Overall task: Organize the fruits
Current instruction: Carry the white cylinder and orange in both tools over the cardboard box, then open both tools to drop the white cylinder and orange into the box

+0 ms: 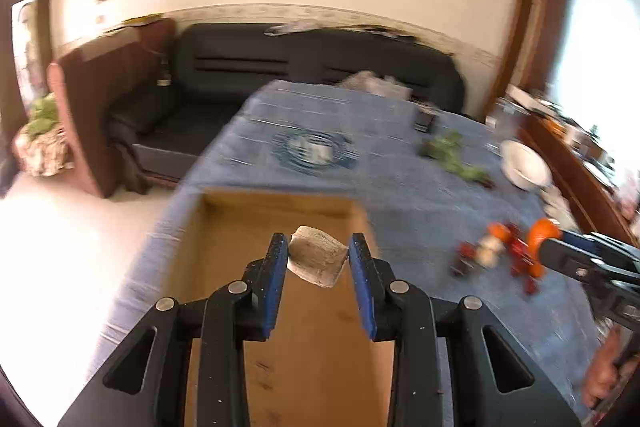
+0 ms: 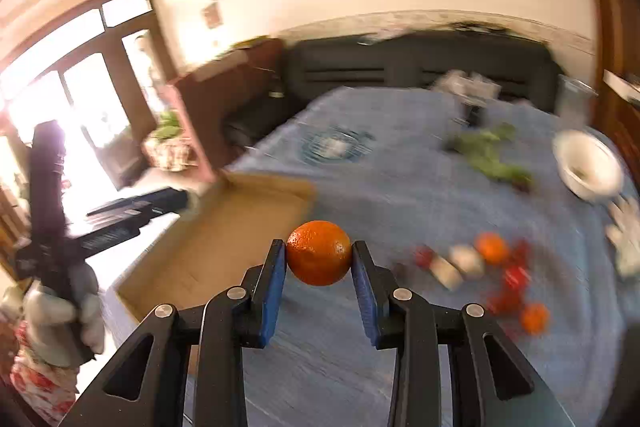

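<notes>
My left gripper (image 1: 318, 253) is shut on a pale beige chunk of fruit (image 1: 317, 255) and holds it above an open cardboard box (image 1: 224, 227) on the blue tablecloth. My right gripper (image 2: 319, 254) is shut on an orange (image 2: 319, 253) above the cloth, just right of the box (image 2: 224, 227). The orange and right gripper also show in the left wrist view (image 1: 540, 235). A loose pile of fruit (image 2: 492, 267), with oranges, red pieces and pale pieces, lies on the cloth to the right.
A white bowl (image 2: 588, 163) and green leafy stems (image 2: 488, 155) lie at the far right of the table (image 2: 400, 167). A round blue-patterned item (image 2: 338, 145) sits mid-table. A dark sofa (image 1: 280, 67) stands behind, a bright floor to the left.
</notes>
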The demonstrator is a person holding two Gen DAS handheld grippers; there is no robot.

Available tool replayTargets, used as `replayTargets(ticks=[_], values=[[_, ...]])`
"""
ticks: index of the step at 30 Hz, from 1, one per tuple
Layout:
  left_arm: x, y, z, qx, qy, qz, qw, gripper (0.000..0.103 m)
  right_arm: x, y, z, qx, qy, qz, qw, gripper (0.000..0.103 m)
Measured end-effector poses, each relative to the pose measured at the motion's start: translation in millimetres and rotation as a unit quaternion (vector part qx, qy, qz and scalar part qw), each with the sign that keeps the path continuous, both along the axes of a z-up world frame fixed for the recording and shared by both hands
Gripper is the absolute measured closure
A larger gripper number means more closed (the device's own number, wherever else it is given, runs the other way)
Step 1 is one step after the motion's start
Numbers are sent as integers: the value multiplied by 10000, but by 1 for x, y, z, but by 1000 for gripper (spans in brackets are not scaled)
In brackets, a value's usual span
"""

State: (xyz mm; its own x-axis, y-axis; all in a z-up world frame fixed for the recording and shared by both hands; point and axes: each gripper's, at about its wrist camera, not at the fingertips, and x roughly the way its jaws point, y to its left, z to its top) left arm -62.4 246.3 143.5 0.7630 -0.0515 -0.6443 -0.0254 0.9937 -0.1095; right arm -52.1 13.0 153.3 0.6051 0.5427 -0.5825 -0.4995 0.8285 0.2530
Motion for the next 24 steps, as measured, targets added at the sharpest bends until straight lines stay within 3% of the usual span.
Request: replayTargets(ticks=[3,10,17,21,24], values=[[30,36,-5,-209,235,306,9990,72,33,45,1,33,188,228,9996,66],[88,84,-65,-701,975,689,9904,72,103,130,-73,-502,1001,300,9933,66],[107,91,-102,-902,1450,671,9830,72,137,159,-123,-812,1430,355,9857,66],[109,90,-104,-921,1455,693,9826,71,142,164,-130,-883,1428,335,9852,66],[110,90,-103,-970,1488,754,9812,64,141,165,-132,-924,1421,302,9851,66]])
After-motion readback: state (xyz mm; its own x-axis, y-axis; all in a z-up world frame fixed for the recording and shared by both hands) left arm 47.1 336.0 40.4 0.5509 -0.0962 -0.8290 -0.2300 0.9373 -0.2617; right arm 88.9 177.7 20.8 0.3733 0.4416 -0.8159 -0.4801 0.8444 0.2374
